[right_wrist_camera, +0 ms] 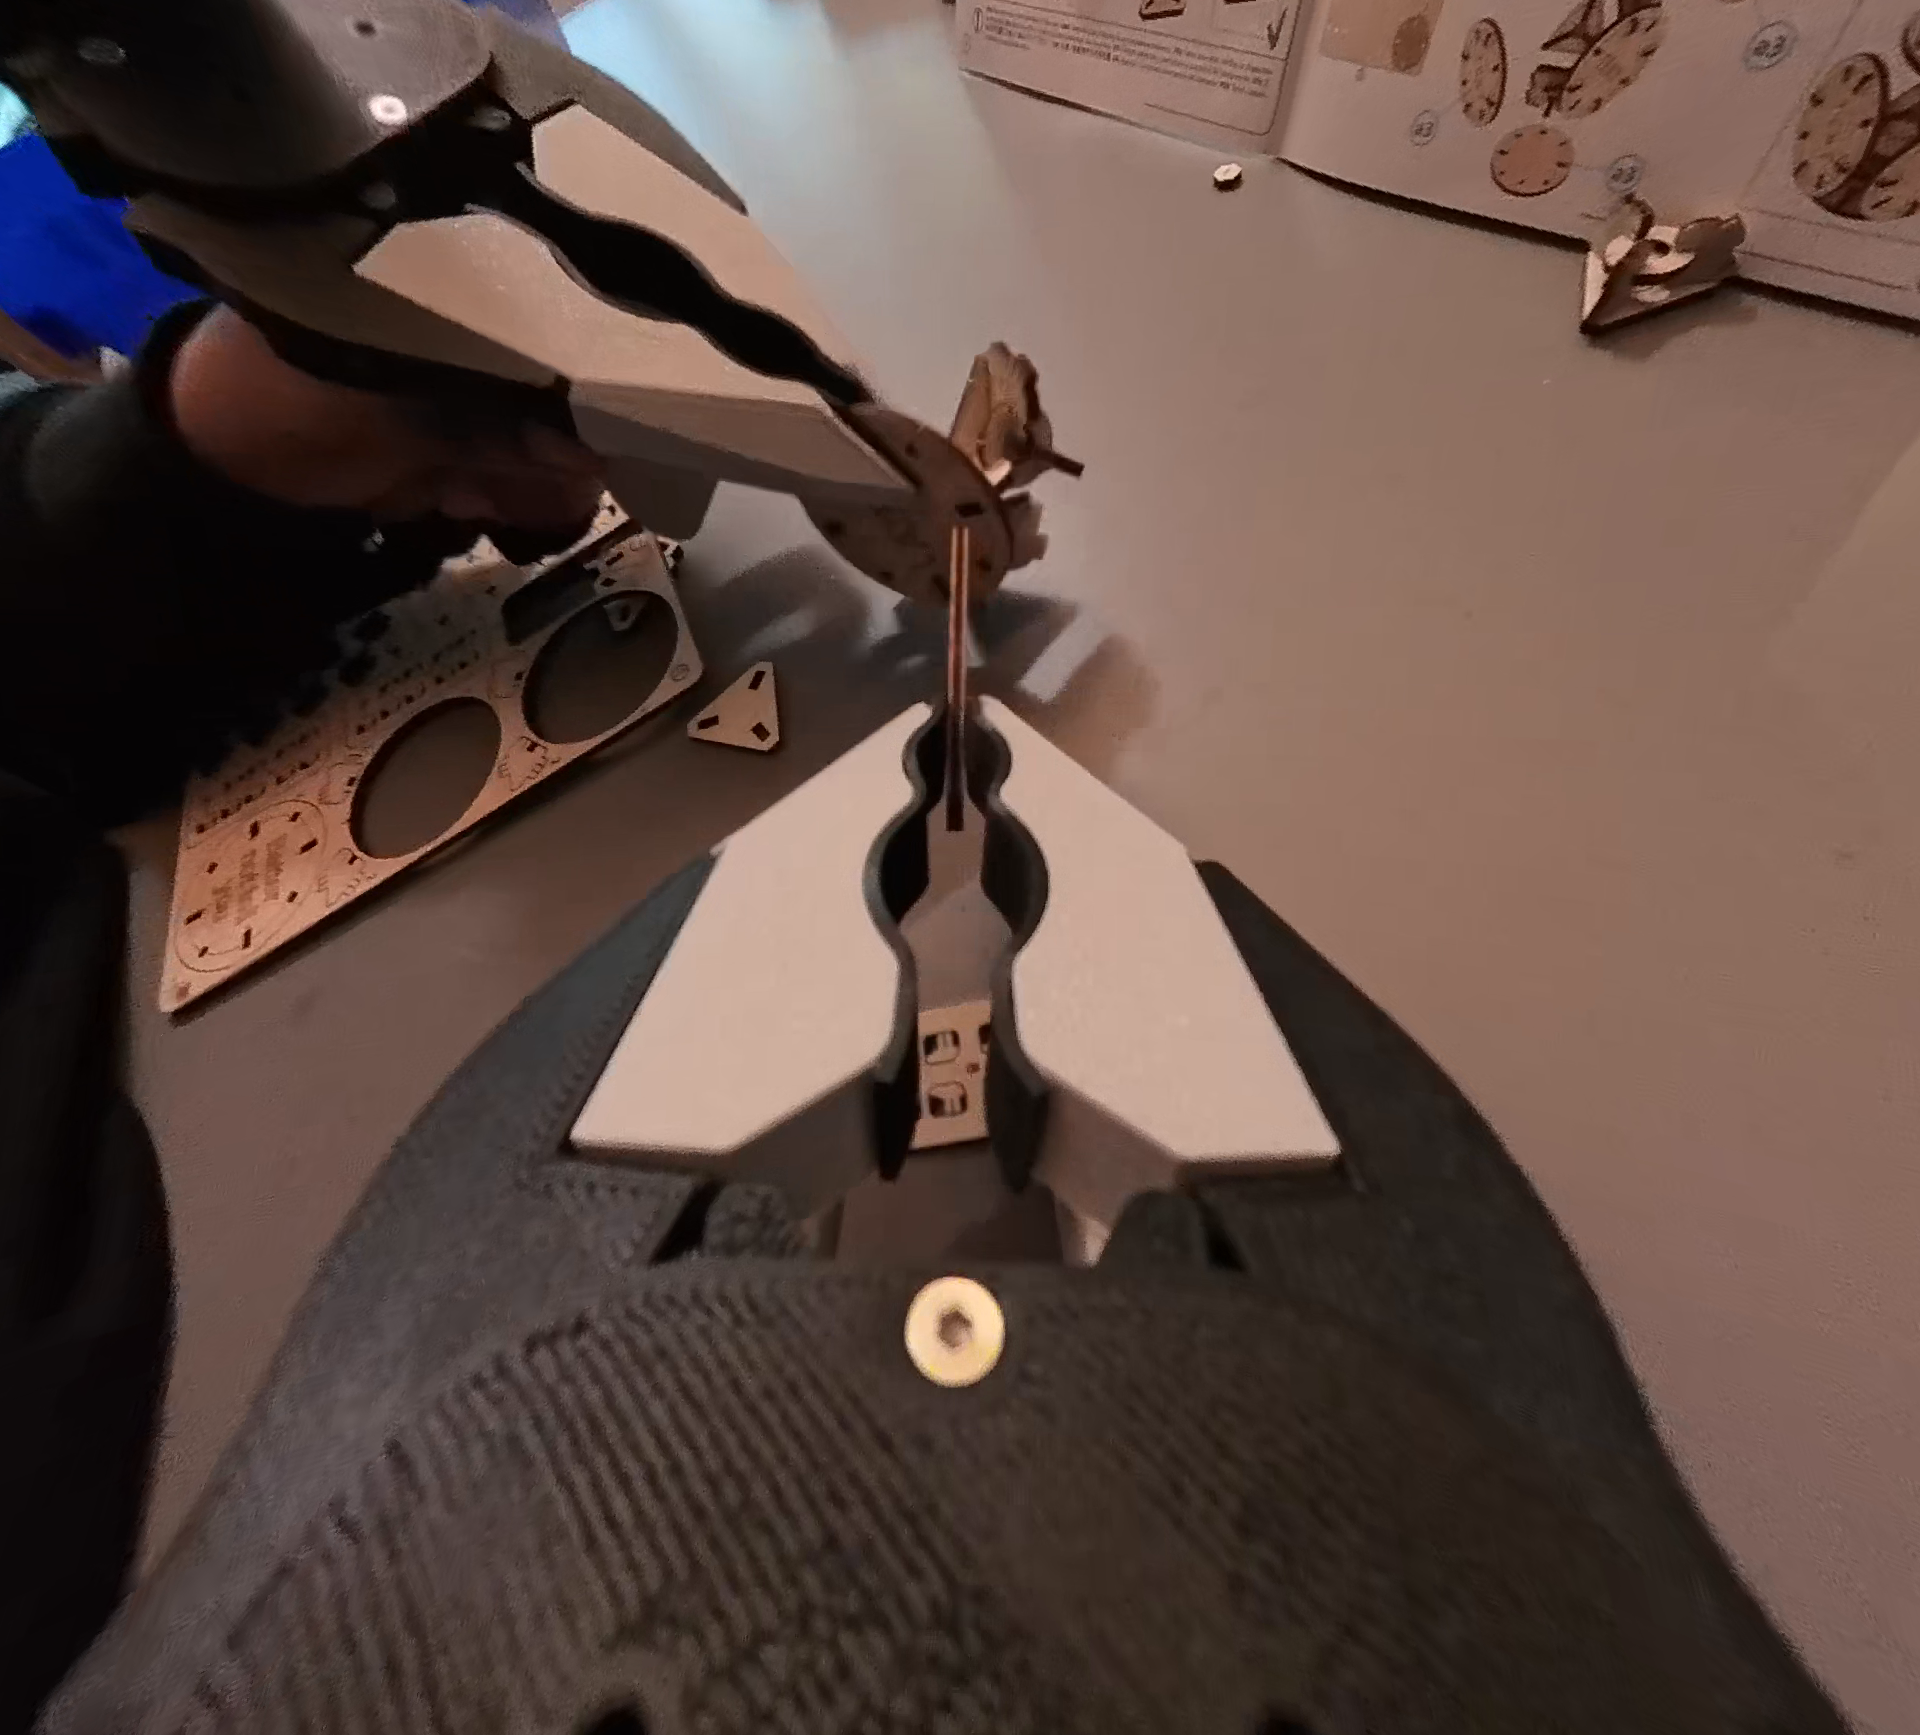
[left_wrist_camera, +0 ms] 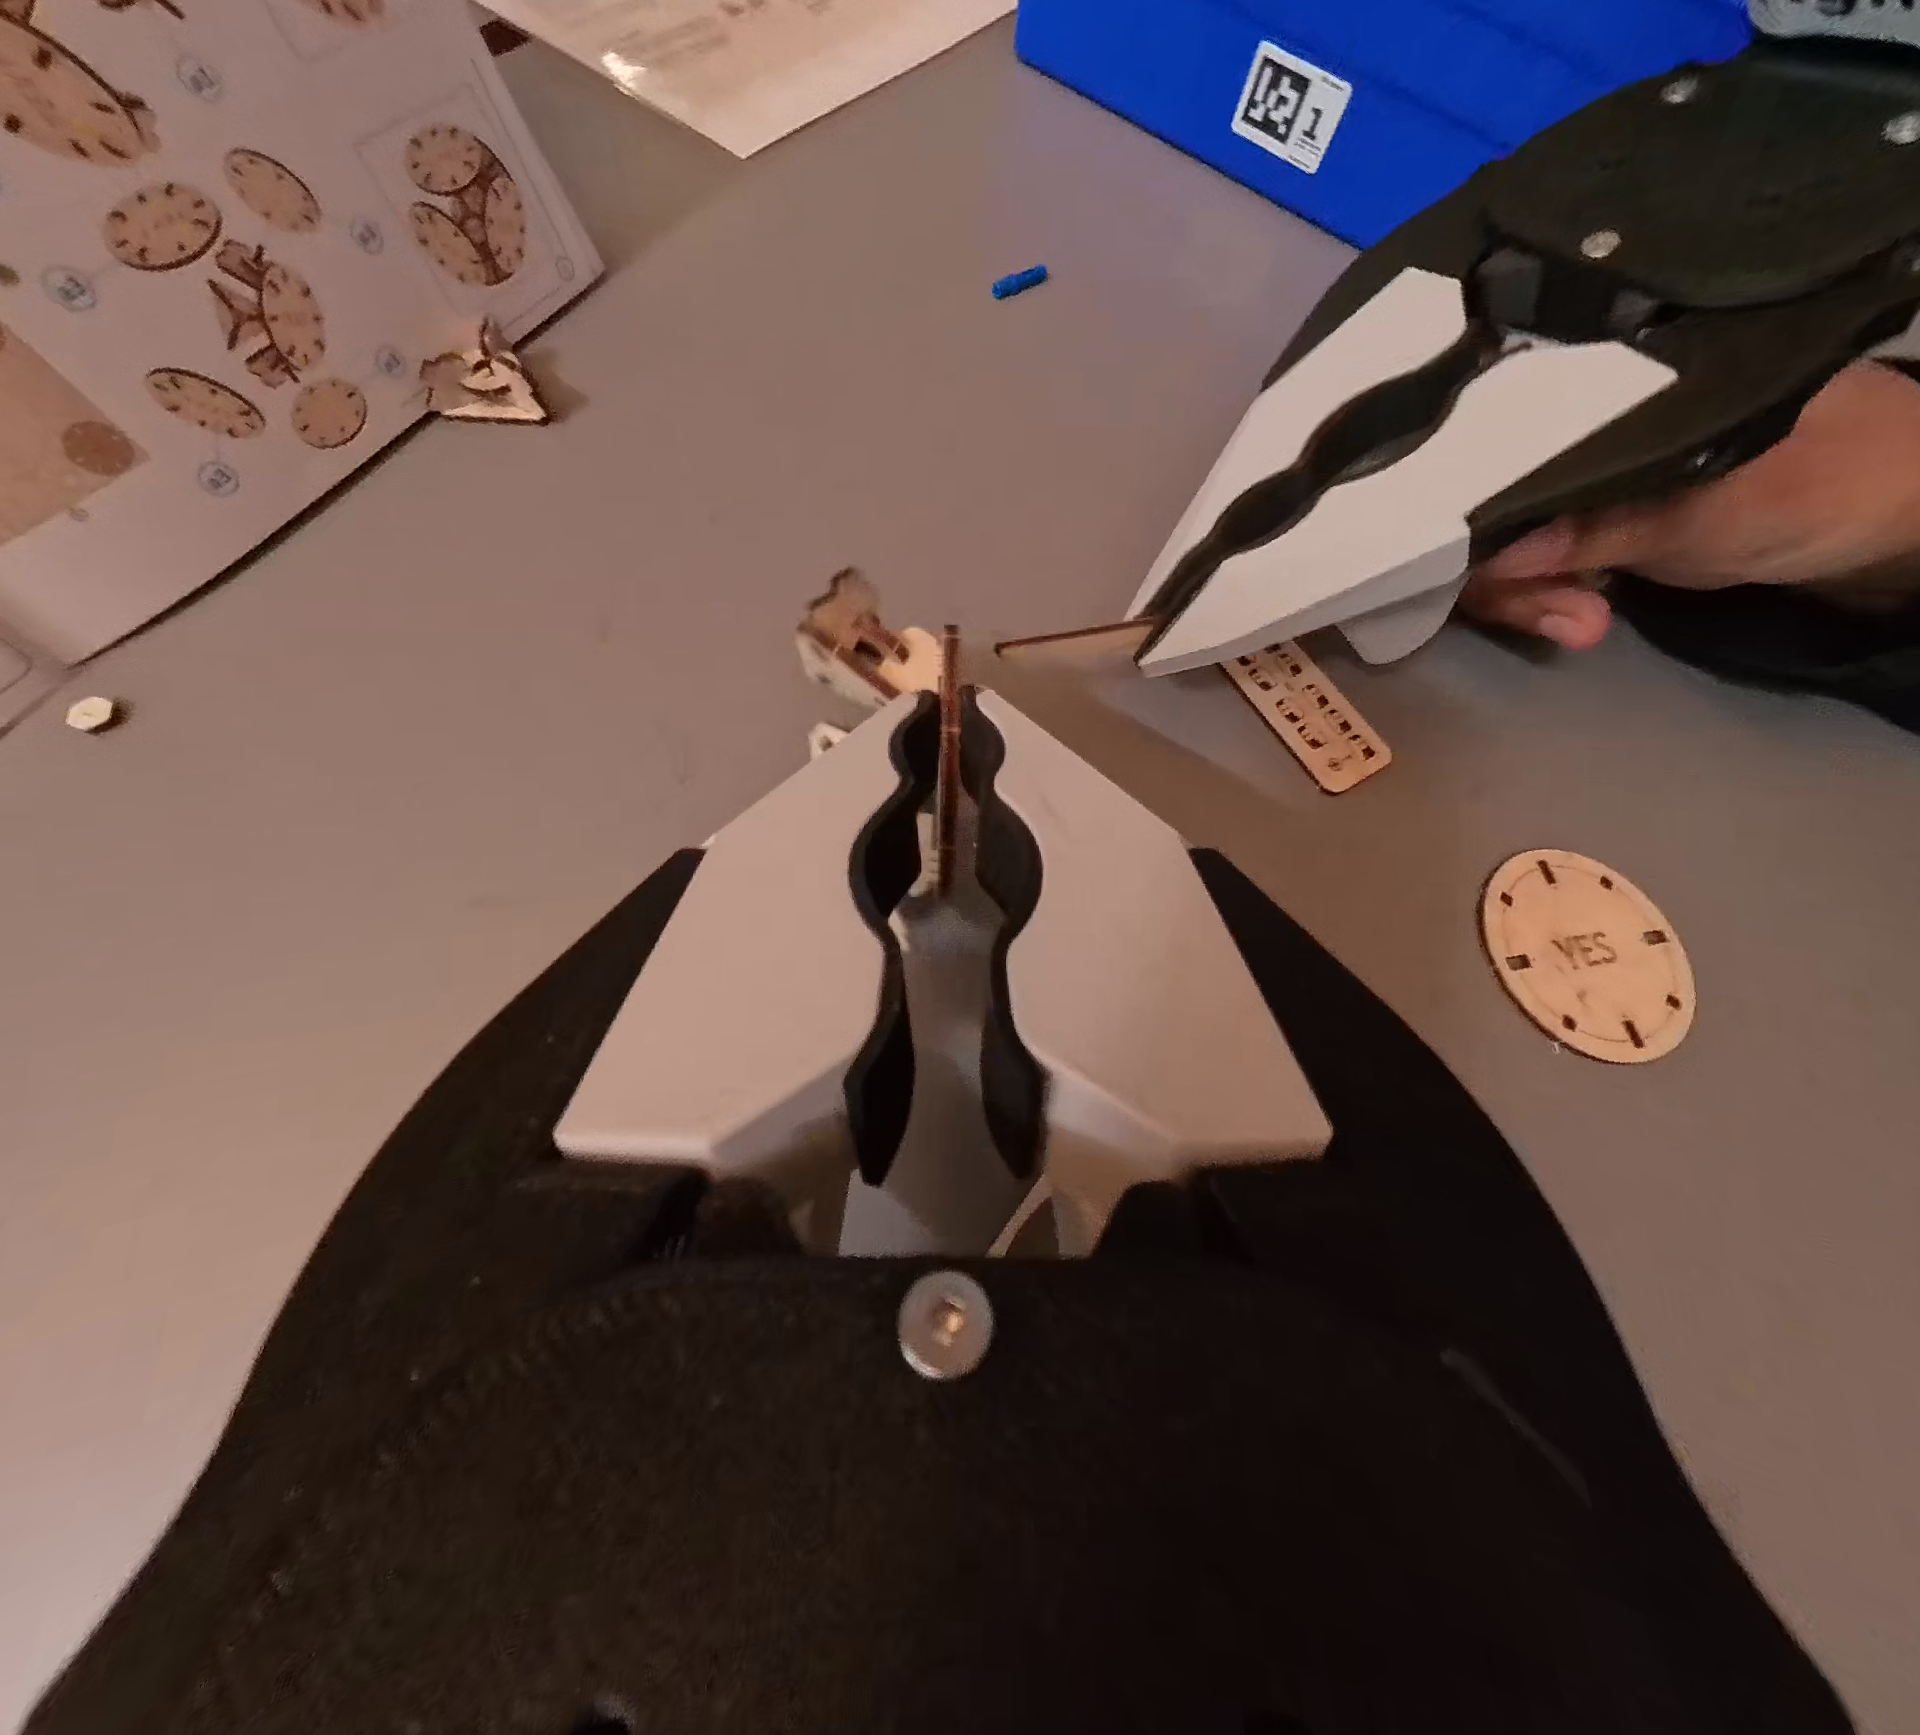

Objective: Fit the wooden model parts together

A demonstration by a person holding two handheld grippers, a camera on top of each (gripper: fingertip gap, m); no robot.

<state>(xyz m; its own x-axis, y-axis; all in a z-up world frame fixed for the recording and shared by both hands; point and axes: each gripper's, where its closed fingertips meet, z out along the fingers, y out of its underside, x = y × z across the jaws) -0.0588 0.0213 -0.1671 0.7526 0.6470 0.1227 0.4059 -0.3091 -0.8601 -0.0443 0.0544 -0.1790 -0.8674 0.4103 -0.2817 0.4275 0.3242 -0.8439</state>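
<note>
left gripper (left_wrist_camera: 948,717) clamps a wooden disc assembly (right_wrist_camera: 935,532); right gripper (right_wrist_camera: 954,729) clamps a thin wooden piece (right_wrist_camera: 958,625), its tip beside the disc.

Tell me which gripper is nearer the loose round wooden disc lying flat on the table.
Left. The left gripper sits just beside the disc, holding a wooden assembly; the right gripper is farther back, gripping a thin wooden piece.
</note>
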